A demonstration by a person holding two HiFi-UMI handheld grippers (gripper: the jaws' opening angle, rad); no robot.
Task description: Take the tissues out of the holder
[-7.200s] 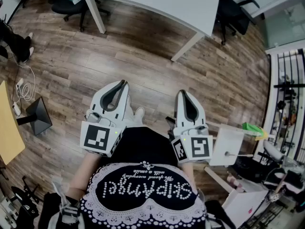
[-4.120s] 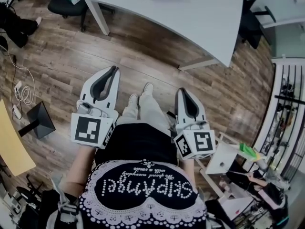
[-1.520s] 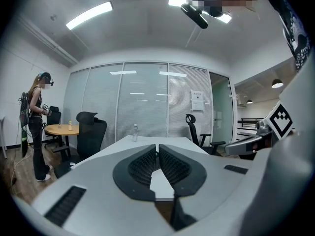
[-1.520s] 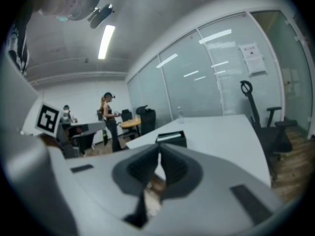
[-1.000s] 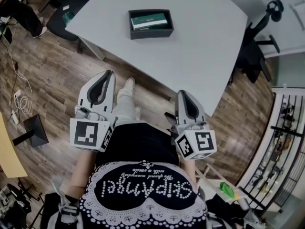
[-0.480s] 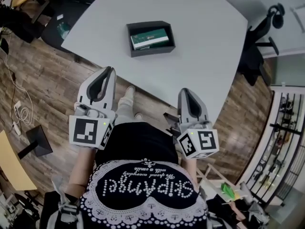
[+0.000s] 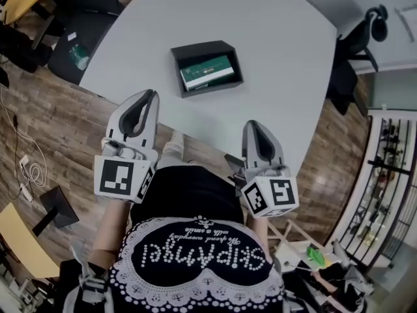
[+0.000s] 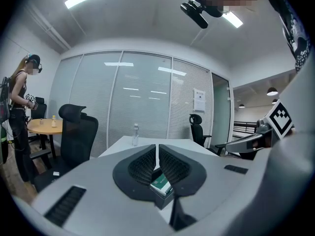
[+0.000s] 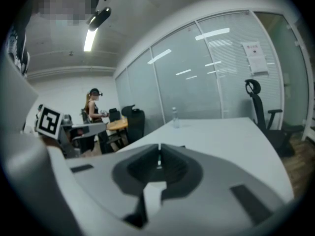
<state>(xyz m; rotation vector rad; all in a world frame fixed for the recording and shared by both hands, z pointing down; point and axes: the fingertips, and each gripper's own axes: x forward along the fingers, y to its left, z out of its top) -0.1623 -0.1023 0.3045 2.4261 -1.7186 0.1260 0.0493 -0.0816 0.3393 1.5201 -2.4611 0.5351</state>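
Observation:
A black open holder lies on the white table, with a green-and-white tissue pack inside it. Both grippers hover at the table's near edge, short of the holder. My left gripper is shut and holds nothing; it sits below and left of the holder. My right gripper is also shut and holds nothing, below and right of it. In the left gripper view the tissue pack shows in the holder just under the closed left gripper. The right gripper looks across the bare table.
A water bottle stands at the table's far end. Black office chairs stand beside the table. A person stands by a wooden table to the left. Shelving lines the right side.
The table and holder have slid down the head view, closer to me. Both grippers now overlap the table's near edge and stay shut.

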